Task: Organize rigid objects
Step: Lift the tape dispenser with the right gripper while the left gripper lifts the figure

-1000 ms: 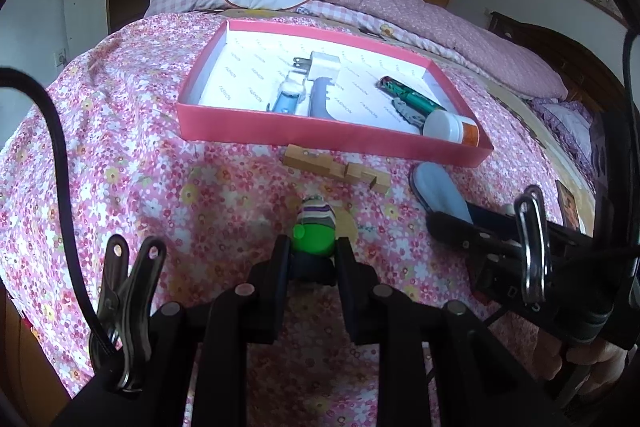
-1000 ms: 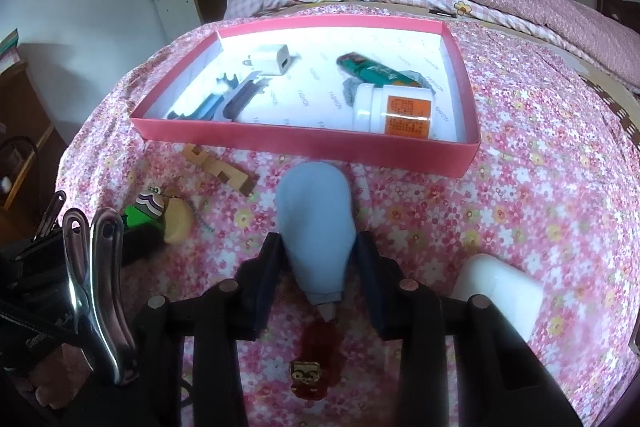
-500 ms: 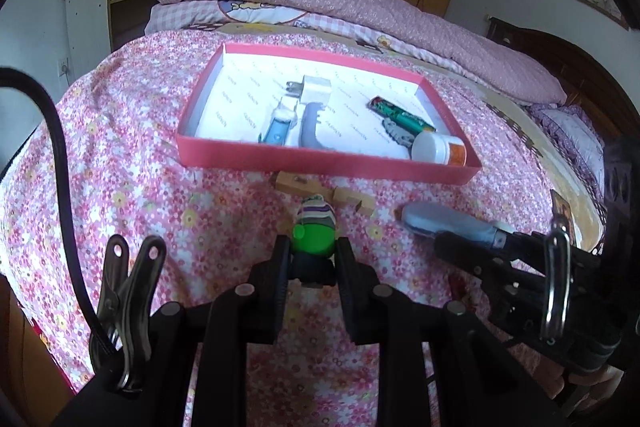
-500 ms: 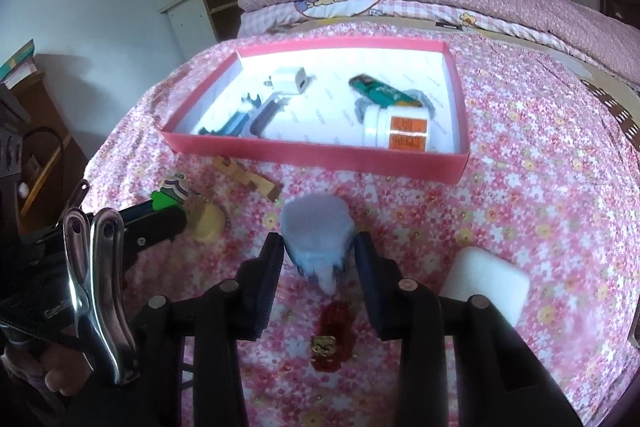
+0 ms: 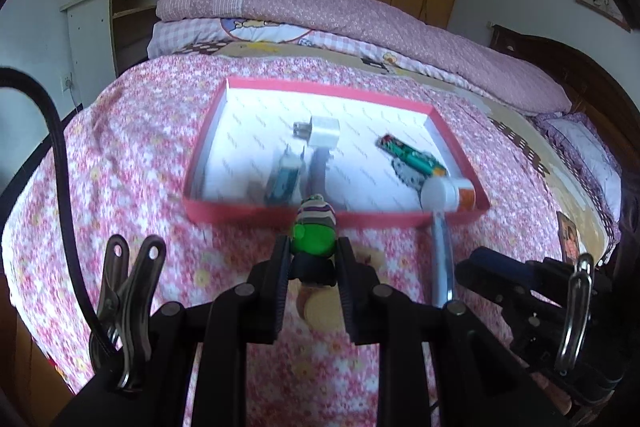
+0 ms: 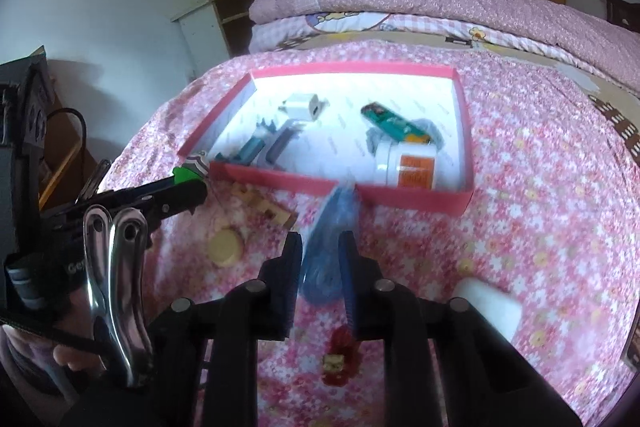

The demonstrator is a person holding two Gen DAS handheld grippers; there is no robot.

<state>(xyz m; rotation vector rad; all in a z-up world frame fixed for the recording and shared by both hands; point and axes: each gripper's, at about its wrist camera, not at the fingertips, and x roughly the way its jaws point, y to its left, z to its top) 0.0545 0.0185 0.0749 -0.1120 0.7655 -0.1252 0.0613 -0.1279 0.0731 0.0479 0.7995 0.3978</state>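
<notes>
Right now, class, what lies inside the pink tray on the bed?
Inside the pink tray: a white plug, a green lighter, a white bottle with an orange label, and two bluish tools, blurred. The near wall and the held blue object cover part of the floor.

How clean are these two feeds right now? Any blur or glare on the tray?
Left wrist view: motion-smeared, the tray contents streaked, the green toy in the left claw sharper. Right wrist view: the blue piece in the right claw is badly smeared; the tray's white floor glares at the far end. Both bend straight lines at the edges.
</notes>
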